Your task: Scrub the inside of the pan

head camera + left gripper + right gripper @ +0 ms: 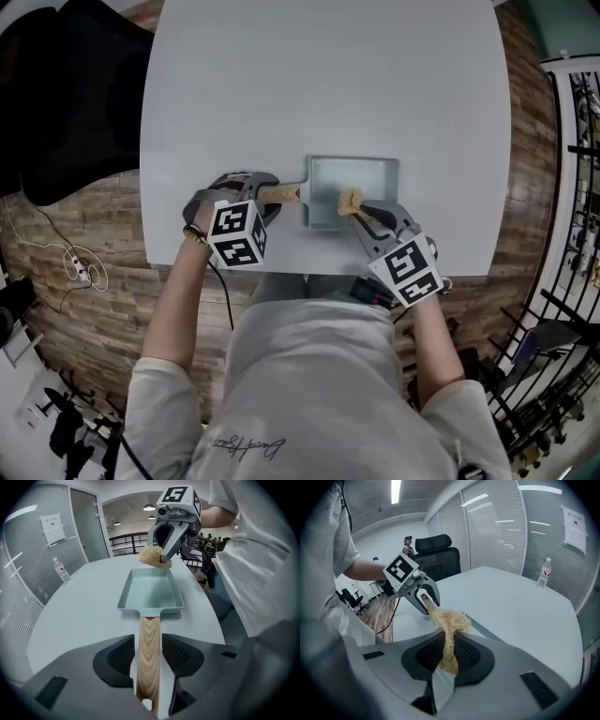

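1. The pan [349, 180] lay flat on the table [328, 84]. Its basin was just ahead of the left tool [150, 654] and under the tip of the right tool [364, 214].
2. The left tool stood wide. Its pads flanked the wooden handle [150, 637] with slim gaps and did not press on it. It probably needed to close firmly there, so the pan would not slide under scrubbing.
3. The right tool was clamped on a tan fibre scrubber [449, 620], held over the rim nearest that tool. Pressing it flat and working it into the corners seemed best.
4. Whether the scrubber touched the pan floor was unclear, and no dirt could be made out. The handle's end was hidden by the left tool's body.
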